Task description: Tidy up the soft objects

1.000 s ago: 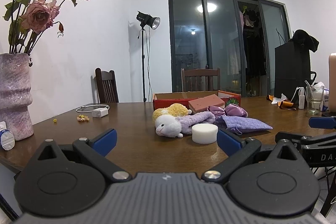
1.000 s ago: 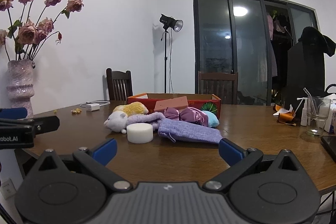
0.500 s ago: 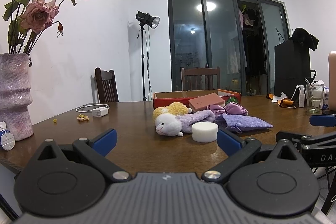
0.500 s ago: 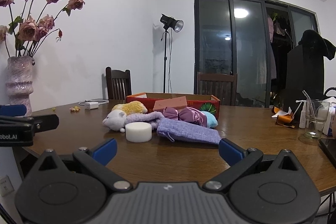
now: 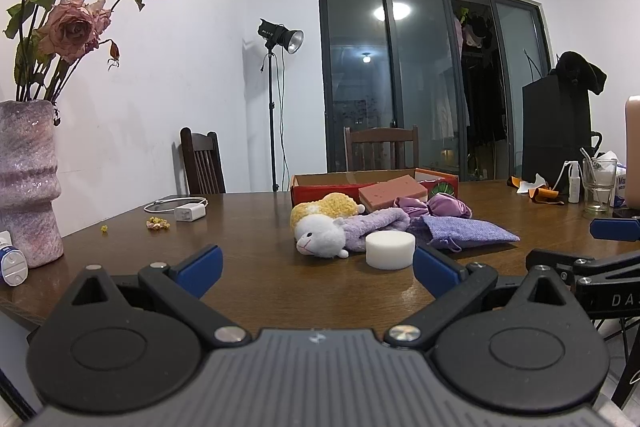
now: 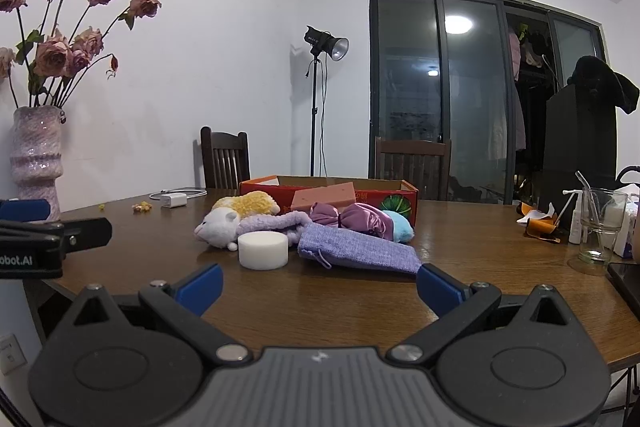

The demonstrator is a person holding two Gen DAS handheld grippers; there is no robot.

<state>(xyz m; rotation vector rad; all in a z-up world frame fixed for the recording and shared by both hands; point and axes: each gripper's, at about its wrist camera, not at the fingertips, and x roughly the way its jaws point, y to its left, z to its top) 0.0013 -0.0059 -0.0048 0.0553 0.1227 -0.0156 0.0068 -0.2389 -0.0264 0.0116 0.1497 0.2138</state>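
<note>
A heap of soft things lies mid-table before a red cardboard box (image 5: 320, 183) (image 6: 264, 187): a white plush lamb (image 5: 320, 237) (image 6: 218, 227) with a yellow back, a white round sponge (image 5: 390, 249) (image 6: 263, 249), a lilac knitted pouch (image 5: 468, 231) (image 6: 360, 253), a purple satin bundle (image 5: 446, 206) (image 6: 356, 219) and a pink sponge block (image 5: 392, 191) (image 6: 324, 195) leaning on the box. My left gripper (image 5: 318, 265) and right gripper (image 6: 320, 285) both stand open and empty at the near table edge, short of the heap.
A pink vase of dried roses (image 5: 26, 179) (image 6: 36, 155) stands at the left. A white charger with cable (image 5: 190, 211) lies behind. A glass (image 6: 598, 223), spray bottle and orange scraps sit at the right. Two chairs (image 6: 412, 163) stand beyond the table.
Both views have shifted only slightly; the heap sits a little lower in the right wrist view. Both grippers stay open and nothing on the table has moved.
</note>
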